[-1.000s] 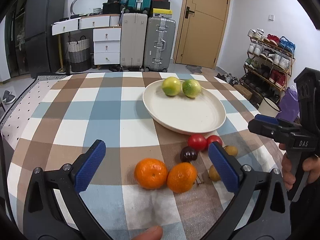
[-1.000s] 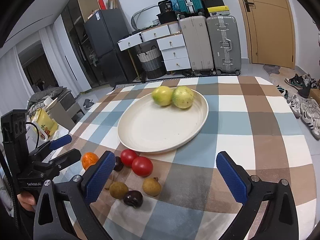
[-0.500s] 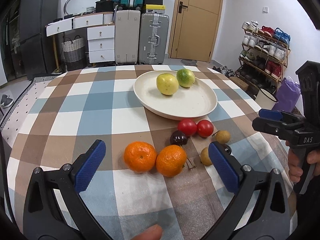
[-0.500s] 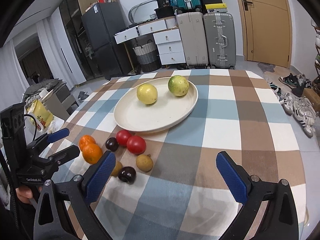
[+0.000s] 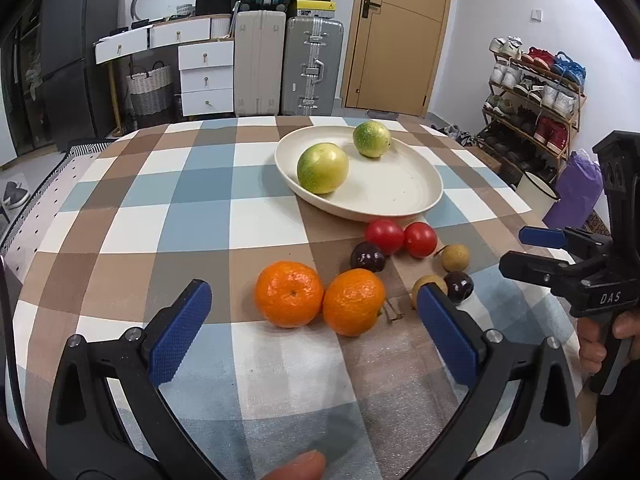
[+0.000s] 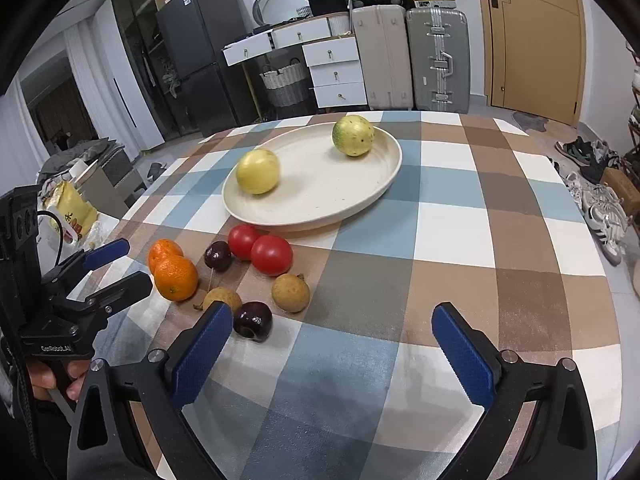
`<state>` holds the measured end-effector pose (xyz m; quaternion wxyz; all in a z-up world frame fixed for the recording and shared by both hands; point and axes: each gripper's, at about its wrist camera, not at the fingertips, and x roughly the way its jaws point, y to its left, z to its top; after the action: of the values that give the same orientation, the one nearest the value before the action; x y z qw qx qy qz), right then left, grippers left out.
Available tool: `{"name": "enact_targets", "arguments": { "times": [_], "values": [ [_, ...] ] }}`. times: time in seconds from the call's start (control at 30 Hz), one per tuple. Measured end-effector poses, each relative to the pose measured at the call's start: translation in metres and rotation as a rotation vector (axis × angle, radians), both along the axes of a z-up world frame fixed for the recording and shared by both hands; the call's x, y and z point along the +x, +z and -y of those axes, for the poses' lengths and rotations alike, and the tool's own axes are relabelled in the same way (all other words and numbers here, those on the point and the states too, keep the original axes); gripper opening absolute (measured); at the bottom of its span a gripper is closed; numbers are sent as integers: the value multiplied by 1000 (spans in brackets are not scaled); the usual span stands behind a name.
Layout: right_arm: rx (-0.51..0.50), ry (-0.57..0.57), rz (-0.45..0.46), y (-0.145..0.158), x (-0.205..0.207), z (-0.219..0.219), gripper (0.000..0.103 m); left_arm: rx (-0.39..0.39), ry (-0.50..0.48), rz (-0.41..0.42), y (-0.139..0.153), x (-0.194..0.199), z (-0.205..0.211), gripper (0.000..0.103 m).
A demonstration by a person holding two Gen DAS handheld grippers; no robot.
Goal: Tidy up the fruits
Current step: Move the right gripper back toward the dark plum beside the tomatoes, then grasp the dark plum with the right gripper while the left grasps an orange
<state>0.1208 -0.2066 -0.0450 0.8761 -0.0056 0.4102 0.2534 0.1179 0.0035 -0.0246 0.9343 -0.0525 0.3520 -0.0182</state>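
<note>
A cream plate (image 5: 400, 196) (image 6: 320, 200) holds two yellow-green fruits (image 5: 322, 168) (image 5: 371, 139). In front of it on the checked cloth lie two oranges (image 5: 289, 294) (image 5: 353, 302), two red tomatoes (image 5: 384, 236) (image 5: 420, 239), two dark plums (image 5: 367, 257) (image 6: 253, 321) and two brown longans (image 5: 455, 257) (image 6: 291, 293). My left gripper (image 5: 316, 336) is open and empty, just in front of the oranges. My right gripper (image 6: 332, 350) is open and empty, near the plum and longans, and also shows in the left wrist view (image 5: 532, 252).
The round table's edge (image 6: 600, 280) curves on the right. Beyond it stand suitcases (image 5: 312, 66), white drawers (image 5: 206, 80), a shoe rack (image 5: 532, 92) and a door (image 5: 396, 32).
Both grippers have moved back and lower toward the loose fruit. The two fruits on the plate have rolled apart; the plate looks farther away. Both grippers stay open.
</note>
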Motion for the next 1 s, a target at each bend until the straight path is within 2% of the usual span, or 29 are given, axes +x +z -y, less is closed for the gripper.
{"name": "enact_targets", "arguments": {
  "times": [0.33,0.63,0.73,0.8,0.9,1.0],
  "values": [
    [-39,6,-18,-7,-3,-12,97,-39,33,-11,-2,0,-12,102],
    [-59,105,-39,-16,-14,-38,76,-17,-14,1,0,-2,-1,102],
    [-77,134,-40,-19,-16,-46,66,-14,-34,10,1,-2,2,101],
    [-74,152,-43,-20,-16,-50,54,-25,-51,12,1,-3,2,100],
    [-86,160,-44,-21,-16,-53,48,-33,-59,8,1,-3,2,100],
    [-88,166,-41,-21,-17,-56,47,-34,-60,5,0,-2,3,100]
  ]
}}
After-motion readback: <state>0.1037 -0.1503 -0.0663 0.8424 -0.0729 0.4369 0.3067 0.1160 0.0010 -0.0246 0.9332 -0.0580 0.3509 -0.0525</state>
